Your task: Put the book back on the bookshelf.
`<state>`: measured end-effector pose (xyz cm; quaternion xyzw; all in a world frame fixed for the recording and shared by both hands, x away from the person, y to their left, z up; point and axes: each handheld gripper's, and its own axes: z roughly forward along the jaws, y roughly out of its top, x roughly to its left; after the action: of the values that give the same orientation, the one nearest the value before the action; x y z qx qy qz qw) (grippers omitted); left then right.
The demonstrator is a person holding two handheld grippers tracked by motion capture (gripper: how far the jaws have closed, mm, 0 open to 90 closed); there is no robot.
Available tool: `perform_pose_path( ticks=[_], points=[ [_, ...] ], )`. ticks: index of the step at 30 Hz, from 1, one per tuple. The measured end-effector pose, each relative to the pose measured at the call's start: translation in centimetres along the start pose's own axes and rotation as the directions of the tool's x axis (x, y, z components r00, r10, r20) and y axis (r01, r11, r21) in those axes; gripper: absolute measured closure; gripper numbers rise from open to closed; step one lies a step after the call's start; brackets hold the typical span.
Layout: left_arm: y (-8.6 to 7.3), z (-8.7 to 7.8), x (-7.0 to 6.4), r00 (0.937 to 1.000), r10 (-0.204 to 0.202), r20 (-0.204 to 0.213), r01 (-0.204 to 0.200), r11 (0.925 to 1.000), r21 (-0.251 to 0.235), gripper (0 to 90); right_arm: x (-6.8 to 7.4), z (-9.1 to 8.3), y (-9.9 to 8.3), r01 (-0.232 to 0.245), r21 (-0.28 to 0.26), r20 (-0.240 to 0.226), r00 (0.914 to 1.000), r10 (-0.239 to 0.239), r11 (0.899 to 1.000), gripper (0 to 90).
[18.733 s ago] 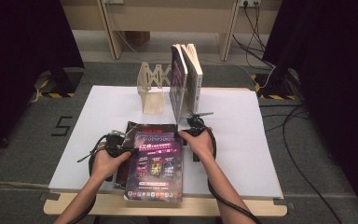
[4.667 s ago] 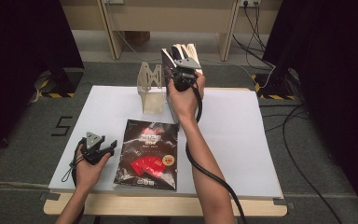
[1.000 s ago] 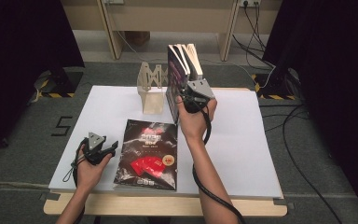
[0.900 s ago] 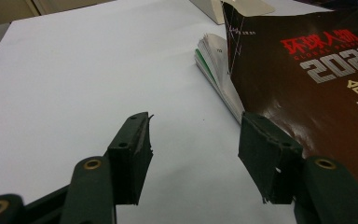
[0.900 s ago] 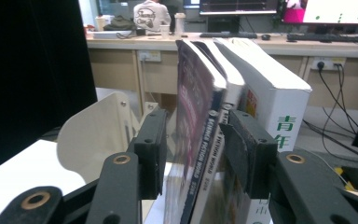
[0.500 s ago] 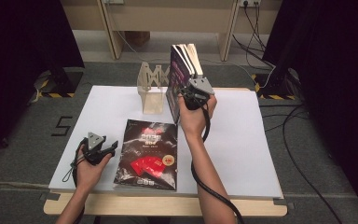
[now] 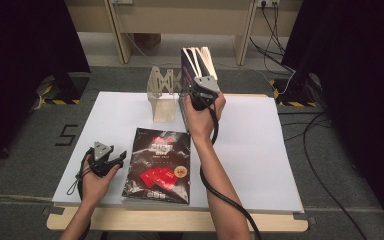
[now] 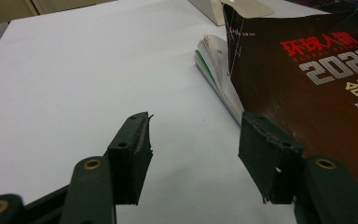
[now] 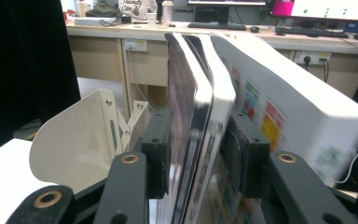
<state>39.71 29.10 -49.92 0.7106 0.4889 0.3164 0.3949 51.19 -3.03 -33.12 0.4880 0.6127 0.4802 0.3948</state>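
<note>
Magazines (image 7: 196,62) standing upright at the table's far edge beside the bookend (image 7: 163,95) are now being clamped by the right gripper (image 7: 200,95), which has pulled slightly nearer, steadying them, while the left gripper (image 7: 111,161) is resting with jaws apart left of the flat magazine (image 7: 157,165).

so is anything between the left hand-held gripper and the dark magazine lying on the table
Nothing visible. The left hand-held gripper is open just beside the dark magazine, with bare table between its jaws and the page edges.

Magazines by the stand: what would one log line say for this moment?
right gripper: shut on upright magazine | left gripper: open, beside flat magazine | stand
</note>
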Motion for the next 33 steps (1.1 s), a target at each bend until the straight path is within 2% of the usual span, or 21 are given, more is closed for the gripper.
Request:
perform_pose_path(
  ticks=[5,8,20,26,28,31,33],
  points=[
    [0.0,0.1,0.0,1.0000,-0.006,0.000,0.006,1.0000,-0.005,43.0,0.5,1.4,1.0,0.026,0.026,-0.014,0.9996,-0.025,0.999,65.0],
    [0.0,0.1,0.0,1.0000,-0.007,0.000,0.007,1.0000,-0.005,43.0,0.7,2.6,1.2,0.030,0.059,-0.033,0.9990,-0.028,0.998,66.2],
    [0.0,0.1,0.0,1.0000,-0.009,0.002,0.009,1.0000,-0.004,42.9,0.7,5.5,1.5,0.017,0.120,-0.048,0.9988,-0.011,0.993,70.1],
    [0.0,0.1,0.0,1.0000,-0.008,0.003,0.008,1.0000,-0.004,42.9,0.8,5.8,1.3,0.028,0.116,-0.032,0.9992,-0.024,0.993,74.2],
    [0.0,0.1,0.0,1.0000,-0.004,0.002,0.004,1.0000,-0.002,42.9,0.8,5.8,1.4,0.038,0.129,-0.026,0.9991,-0.035,0.991,75.0],
    [0.0,0.1,0.0,1.0000,-0.002,0.002,0.003,1.0000,-0.003,42.9,0.4,5.9,1.9,0.029,0.163,-0.050,0.9985,-0.021,0.986,76.3],
    [0.0,0.1,0.0,1.0000,-0.003,0.002,0.003,1.0000,-0.002,42.9,0.3,6.0,2.0,0.017,0.163,-0.074,0.9973,-0.005,0.987,76.6]
  ],
)
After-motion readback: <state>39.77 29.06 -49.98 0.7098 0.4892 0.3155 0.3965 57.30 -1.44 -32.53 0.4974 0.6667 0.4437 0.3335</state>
